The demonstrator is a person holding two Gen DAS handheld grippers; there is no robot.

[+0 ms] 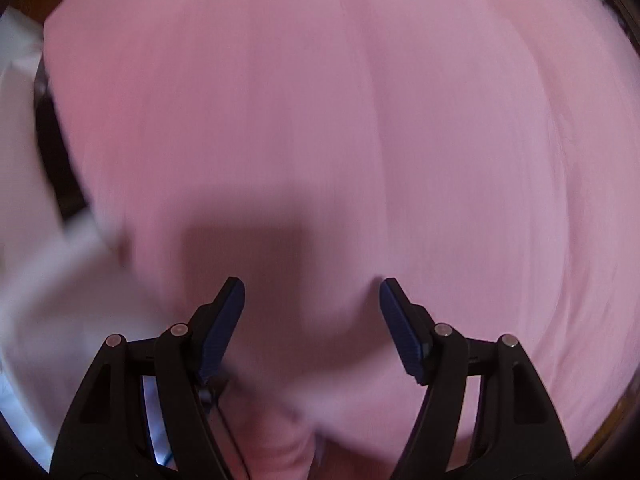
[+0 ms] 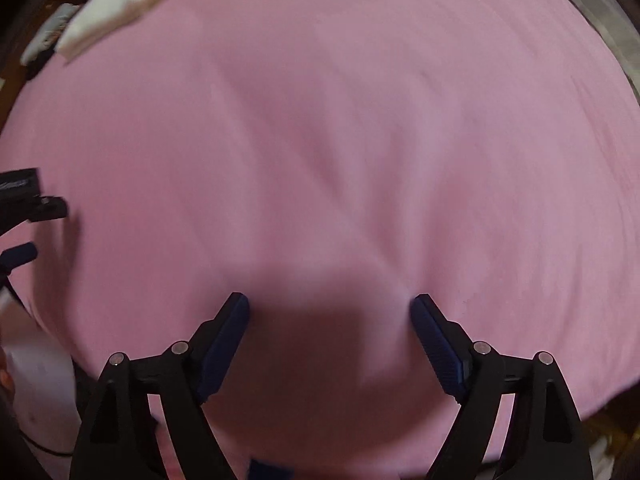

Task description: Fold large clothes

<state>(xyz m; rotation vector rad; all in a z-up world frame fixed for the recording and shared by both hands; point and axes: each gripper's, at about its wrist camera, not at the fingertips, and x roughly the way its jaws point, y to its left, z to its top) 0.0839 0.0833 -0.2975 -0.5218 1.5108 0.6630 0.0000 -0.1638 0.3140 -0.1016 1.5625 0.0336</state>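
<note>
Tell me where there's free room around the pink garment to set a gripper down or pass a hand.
Nearly everything is the spread pink garment; its broad middle, ahead of both open grippers, lies flat and unobstructed. Crowded spots: white cloth bordering its left edge in the left wrist view, pale clothes at the upper left corner in the right wrist view. Blur hides finer detail.

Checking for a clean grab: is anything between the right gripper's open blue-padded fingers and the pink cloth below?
Nothing; in the right wrist view, right gripper shows only bare pink cloth and shadow.
</note>
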